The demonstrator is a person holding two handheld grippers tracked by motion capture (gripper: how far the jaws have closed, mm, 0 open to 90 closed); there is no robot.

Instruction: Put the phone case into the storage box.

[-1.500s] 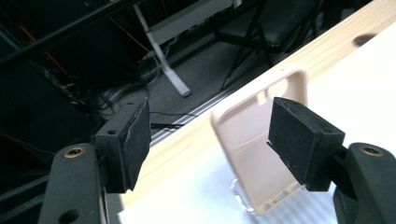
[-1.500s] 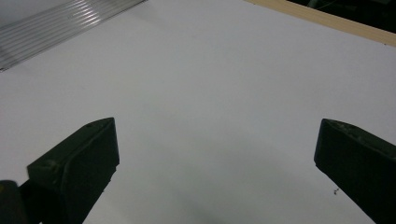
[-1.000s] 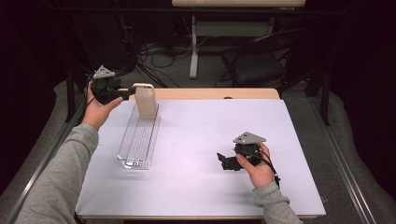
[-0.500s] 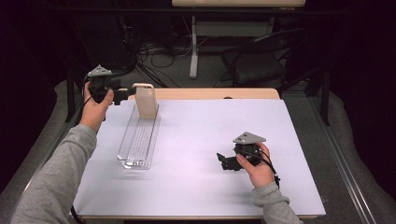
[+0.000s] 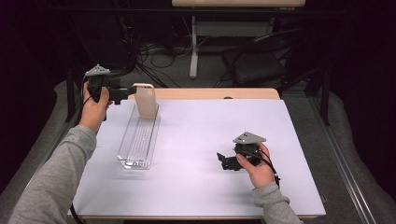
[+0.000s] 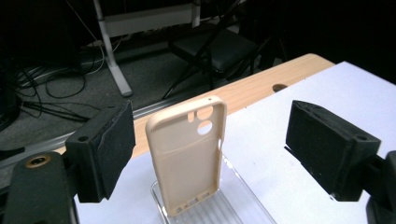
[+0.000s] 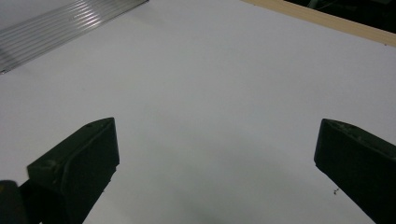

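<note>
Both grippers stand with their jaws apart. Nearest me on the high view, my right gripper [image 5: 224, 162] sits low on the white table top [image 5: 210, 135] in the right hand [image 5: 256, 167], nothing between its pads; its own view looks along the bare white sheet between two wide-set black jaws, with a corner of the clear ribbed tray [image 7: 56, 25] at the upper left.

Farther out on the left side, that tray [image 5: 137, 144] lies lengthwise on the sheet, running away from me. At its far end the beige phone case [image 5: 145, 100] stands upright, lower edge inside the tray, camera cut-outs at the top.

My left gripper [image 5: 127, 92] is held level at the far left edge of the table, just beside the case. Its jaws have just been opening, and the left gripper view shows the phone case [image 6: 189, 156] between them with a clear gap on each side, neither pad [image 6: 109, 149] touching it.

Beyond the sheet I see the wooden edge of the table [image 5: 210, 93], then a dark floor with cables and a chair [image 5: 254, 65].
</note>
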